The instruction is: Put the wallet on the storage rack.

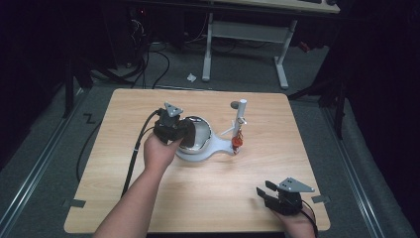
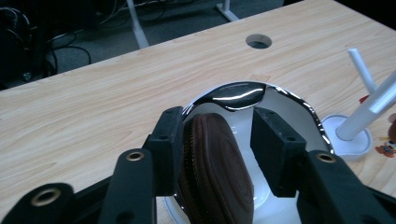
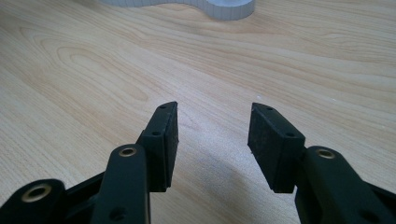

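A brown round zippered pouch (image 2: 210, 158) lies in a white bowl with a shiny chrome rim (image 2: 238, 93). The bowl (image 1: 202, 130) is part of a white stand (image 1: 208, 151) near the table's middle. My left gripper (image 1: 187, 134) reaches into the bowl from the left. In the left gripper view, the left gripper (image 2: 217, 114) is open around the pouch: the left pad touches it, the right pad stands apart. My right gripper (image 1: 263, 189) rests open near the front right edge, and the right gripper view shows the right gripper (image 3: 214, 106) over bare wood with nothing between its pads.
A white post (image 1: 241, 111) with pegs rises from the stand's right end, with a small red-orange charm (image 1: 236, 142) hanging on it. A round cable hole (image 2: 258, 42) lies behind the post. The stand's base (image 3: 224, 9) lies ahead of the right gripper.
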Demonstrator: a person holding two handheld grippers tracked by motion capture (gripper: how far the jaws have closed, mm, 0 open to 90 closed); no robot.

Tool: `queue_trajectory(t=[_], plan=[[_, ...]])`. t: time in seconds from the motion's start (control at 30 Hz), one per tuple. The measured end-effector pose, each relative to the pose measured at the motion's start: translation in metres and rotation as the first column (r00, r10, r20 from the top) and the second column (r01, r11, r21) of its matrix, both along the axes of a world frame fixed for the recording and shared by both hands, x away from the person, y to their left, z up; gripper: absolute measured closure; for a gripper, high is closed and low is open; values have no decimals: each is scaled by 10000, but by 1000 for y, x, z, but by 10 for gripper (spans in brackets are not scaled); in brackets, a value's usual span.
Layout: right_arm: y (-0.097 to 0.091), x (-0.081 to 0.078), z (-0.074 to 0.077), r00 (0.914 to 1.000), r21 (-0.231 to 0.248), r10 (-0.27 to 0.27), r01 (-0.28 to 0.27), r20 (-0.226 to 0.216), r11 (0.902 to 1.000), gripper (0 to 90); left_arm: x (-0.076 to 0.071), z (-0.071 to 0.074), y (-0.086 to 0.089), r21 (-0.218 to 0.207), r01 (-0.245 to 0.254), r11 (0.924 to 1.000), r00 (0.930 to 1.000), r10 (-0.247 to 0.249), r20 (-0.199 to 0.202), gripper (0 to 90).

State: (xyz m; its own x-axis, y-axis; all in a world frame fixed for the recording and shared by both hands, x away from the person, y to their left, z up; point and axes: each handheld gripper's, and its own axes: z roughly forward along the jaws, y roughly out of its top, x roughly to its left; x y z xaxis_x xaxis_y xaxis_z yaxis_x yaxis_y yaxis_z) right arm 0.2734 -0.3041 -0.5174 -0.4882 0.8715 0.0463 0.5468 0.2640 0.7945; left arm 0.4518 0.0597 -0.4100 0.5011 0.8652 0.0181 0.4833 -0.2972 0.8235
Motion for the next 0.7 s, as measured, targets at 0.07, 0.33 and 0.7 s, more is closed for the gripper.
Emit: queue_trajectory(t=[0.07, 0.33, 0.7], plan=[[0, 0, 0, 10000, 10, -9, 9, -20, 10000, 530, 0, 1, 2, -327, 232, 9992, 9997, -233, -39, 509], [0, 1, -1, 10000, -1, 83, -83, -15, 10000, 529, -5, 5, 6, -501, 495, 9975, 9988, -492, 68, 451], [2, 1, -1, 9999, 18, 98, -97, -94, 10000, 531, -29, 11, 38, -1075, 844, 9906, 9954, -788, 551, 429]])
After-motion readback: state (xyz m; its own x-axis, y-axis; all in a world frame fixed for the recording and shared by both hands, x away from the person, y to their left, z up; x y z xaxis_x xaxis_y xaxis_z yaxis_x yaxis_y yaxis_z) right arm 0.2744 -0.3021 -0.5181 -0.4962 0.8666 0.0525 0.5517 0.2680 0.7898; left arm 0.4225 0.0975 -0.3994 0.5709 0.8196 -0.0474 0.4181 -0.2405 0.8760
